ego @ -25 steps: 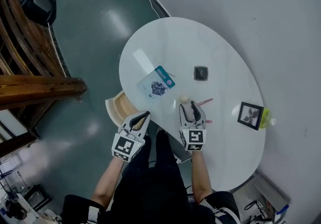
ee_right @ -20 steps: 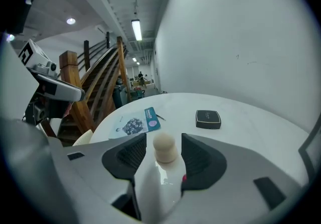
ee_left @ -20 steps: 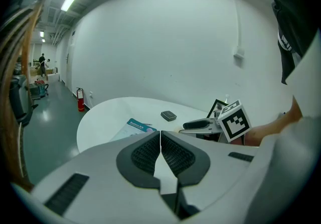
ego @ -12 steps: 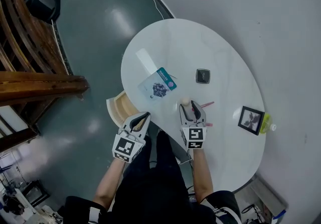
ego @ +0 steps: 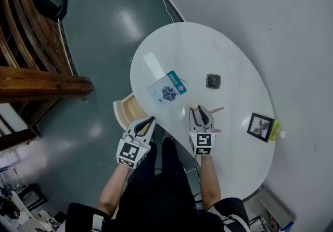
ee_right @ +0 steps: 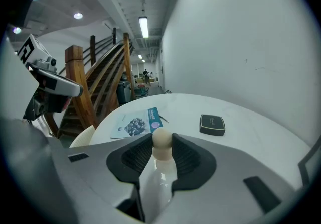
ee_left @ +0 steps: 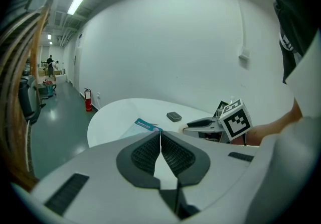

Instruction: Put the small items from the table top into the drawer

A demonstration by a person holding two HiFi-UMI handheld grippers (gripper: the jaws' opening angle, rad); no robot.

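Note:
A small beige ball (ee_right: 162, 139) rests on the white table (ego: 208, 49) near its front edge. My right gripper (ee_right: 162, 143) has just been closing, and its pads now touch the ball on both sides at the fingertips. From the head view the ball (ego: 193, 106) shows just past the right gripper (ego: 200, 112). My left gripper (ego: 147, 121) is shut and empty, held off the table edge beside the open wooden drawer (ego: 123, 111). In its own view the left gripper (ee_left: 160, 136) has its pads together with nothing between them.
On the table lie a booklet with a teal strip (ego: 167, 89), a black case (ego: 213, 80), a pink pen (ego: 214, 110) and a framed picture (ego: 260, 126) with a yellow-green item (ego: 276, 126) behind it. A wooden staircase (ego: 36, 88) stands at the left.
The right jaws have narrowed onto the beige ball. Both hands have stayed almost in place; the head view has shifted slightly.

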